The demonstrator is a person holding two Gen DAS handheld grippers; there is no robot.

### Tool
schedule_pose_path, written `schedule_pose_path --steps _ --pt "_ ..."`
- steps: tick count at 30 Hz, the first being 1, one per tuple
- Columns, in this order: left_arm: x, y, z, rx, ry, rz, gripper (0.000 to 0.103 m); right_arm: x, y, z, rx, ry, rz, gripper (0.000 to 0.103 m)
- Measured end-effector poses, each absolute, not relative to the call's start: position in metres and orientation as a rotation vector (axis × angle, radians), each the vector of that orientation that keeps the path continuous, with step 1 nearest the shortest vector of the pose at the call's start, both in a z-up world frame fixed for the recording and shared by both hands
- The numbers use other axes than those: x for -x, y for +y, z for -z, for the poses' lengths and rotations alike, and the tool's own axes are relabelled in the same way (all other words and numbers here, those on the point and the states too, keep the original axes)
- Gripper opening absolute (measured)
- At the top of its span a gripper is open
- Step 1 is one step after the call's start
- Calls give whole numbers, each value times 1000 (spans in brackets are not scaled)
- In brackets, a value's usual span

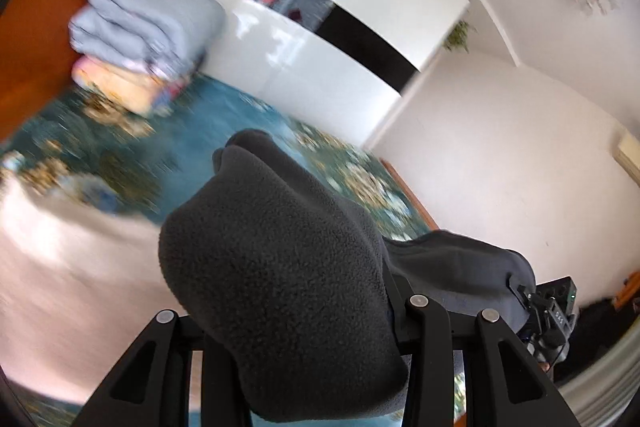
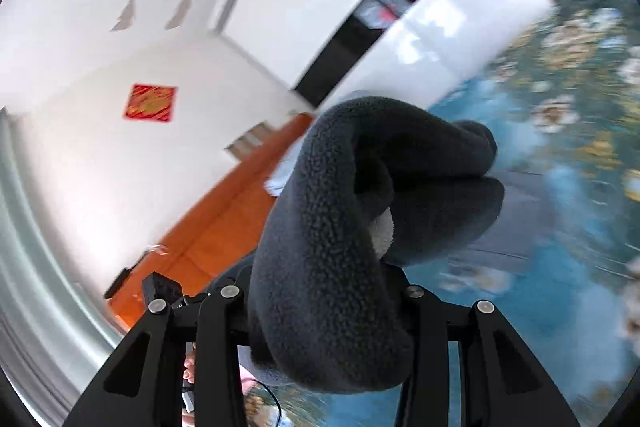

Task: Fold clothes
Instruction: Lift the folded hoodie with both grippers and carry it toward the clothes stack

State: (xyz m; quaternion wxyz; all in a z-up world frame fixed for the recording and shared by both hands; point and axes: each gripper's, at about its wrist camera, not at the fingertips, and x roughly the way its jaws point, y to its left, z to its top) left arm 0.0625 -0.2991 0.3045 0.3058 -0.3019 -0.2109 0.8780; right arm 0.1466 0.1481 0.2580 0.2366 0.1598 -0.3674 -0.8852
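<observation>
Fleece [image 1: 280,267] (dark grey, nubbly) bunches in thick folds.

Black gripper [image 1: 304,331] linkage arms with round silver pivot screws

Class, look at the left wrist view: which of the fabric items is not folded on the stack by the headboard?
The dark grey fleece garment, bunched at the camera; the light blue and peach items lie stacked.

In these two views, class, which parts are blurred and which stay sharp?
Left wrist view: the grey fleece is sharp; the folded blue blanket and floral bedspread smear. Right wrist view: the fleece is crisp, the bedspread streaked, straight edges bowed.
</observation>
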Motion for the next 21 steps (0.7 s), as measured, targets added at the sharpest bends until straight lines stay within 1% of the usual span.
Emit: schedule_pose_path --steps 2,5,7,11,13,16,18,21 --pt "-52 -344 -316 766 -534 -2395 42 -110 107 -265 -421 -959 2378 42" --pt "-39 -404 -308 765 -522 -2502 42 -64 43 -241 -509 -921 2333 43" --pt "-33 -444 -280 811 -570 -2568 42 -35 -1 -218 -596 -894 2303 43" --pt "-33 -504 -202 992 -691 -2625 42 -15 -70 -139 -875 -769 2231 43" --pt "-40 -522 -166 1020 -764 -2601 43 -15 -79 -108 -917 -775 2201 44" --pt "-51 -543 -132 931 -932 -2502 48 -11 -69 -82 -931 -892 2106 47" --pt "-59 -545 -124 862 -951 -2495 49 -12 -66 -74 -955 -931 2048 48" --pt "-71 -540 -126 812 -928 -2517 53 -14 -64 -71 -979 -920 2003 51"
